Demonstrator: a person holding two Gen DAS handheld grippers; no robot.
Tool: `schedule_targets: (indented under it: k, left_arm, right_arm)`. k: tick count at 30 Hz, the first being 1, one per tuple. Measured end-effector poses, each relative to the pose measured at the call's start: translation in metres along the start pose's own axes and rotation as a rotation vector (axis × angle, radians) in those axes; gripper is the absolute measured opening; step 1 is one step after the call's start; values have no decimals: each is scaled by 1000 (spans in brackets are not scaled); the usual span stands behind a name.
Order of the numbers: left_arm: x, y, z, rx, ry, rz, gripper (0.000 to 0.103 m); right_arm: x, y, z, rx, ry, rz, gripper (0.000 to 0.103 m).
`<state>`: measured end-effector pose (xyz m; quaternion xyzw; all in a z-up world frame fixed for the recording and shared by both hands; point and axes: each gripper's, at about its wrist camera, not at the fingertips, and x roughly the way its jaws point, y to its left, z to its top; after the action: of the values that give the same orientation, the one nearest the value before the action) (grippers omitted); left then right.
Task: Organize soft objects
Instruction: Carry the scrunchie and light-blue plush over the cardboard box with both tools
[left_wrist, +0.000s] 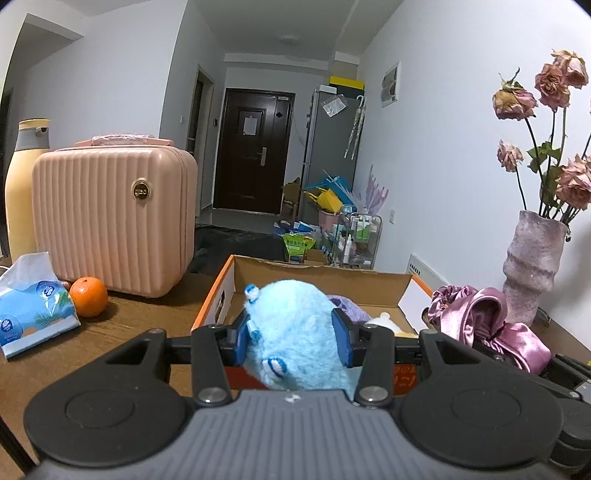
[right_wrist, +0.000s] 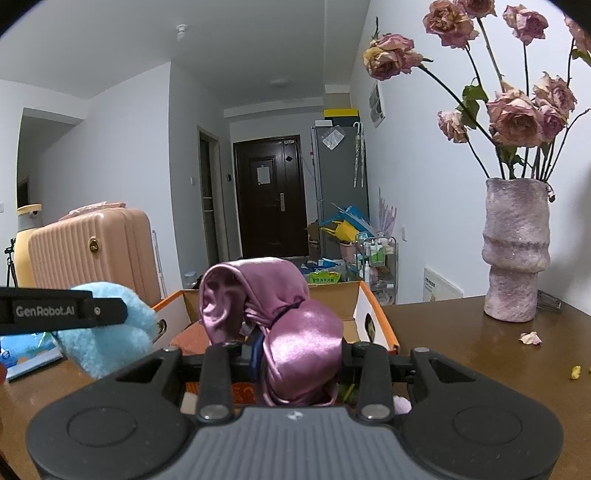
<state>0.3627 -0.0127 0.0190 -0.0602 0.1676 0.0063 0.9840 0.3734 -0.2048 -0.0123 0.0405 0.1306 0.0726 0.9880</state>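
Left wrist view: left gripper (left_wrist: 293, 334) clamped across blue plush toy (left_wrist: 295, 325); light, squashy, best held mid-body. Right gripper (right_wrist: 297, 354) pinches pink satin cloth (right_wrist: 291, 332); slippery, limp, likely to slide unless bunched.

White walls, dim ceiling light (left_wrist: 289, 38). Dark entry door (left_wrist: 254, 152) at far hallway end; grey refrigerator (left_wrist: 330, 147) to its right. Brown wooden table (right_wrist: 461, 343) near.

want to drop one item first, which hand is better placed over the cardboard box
Left, probably. The left gripper holds the fluffy light-blue plush toy already above the open cardboard box; the right gripper's shiny pink satin cloth seems to sit before the near wall.
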Motion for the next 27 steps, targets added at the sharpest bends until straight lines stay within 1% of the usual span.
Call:
schedule_targets:
  k: [17, 27]
  left_arm:
    - [41, 0, 17, -9, -25, 6, 45]
    - [62, -2, 23, -6, -27, 5, 45]
  right_arm:
    - [49, 10, 10, 6, -1, 3, 33]
    - [75, 6, 15, 22, -2, -14, 33]
